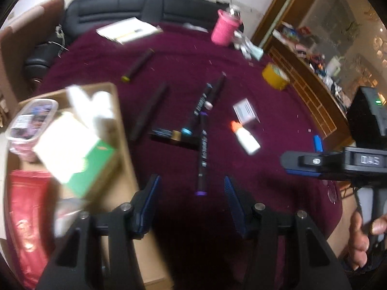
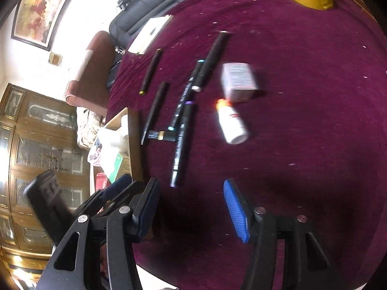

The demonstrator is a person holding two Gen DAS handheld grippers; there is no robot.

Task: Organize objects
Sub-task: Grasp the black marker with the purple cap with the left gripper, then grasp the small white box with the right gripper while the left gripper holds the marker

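the left tool (image 1: 191,183) is built of matte black plastic arms with triangular cut-outs, joined by round silver screw heads at the pivots. its two fingers (image 1: 150,193) carry dark blue ribbed pads on their inner faces. the right tool (image 2: 191,191) has the same black frame, silver screws and cut-outs, with a brighter blue ribbed pad (image 2: 235,207) on one finger. seen from the left wrist, the right tool's body is a black block with pale raised lettering, a small green light and a blue strip beneath. a bare hand (image 1: 362,236) wraps its grey handle.
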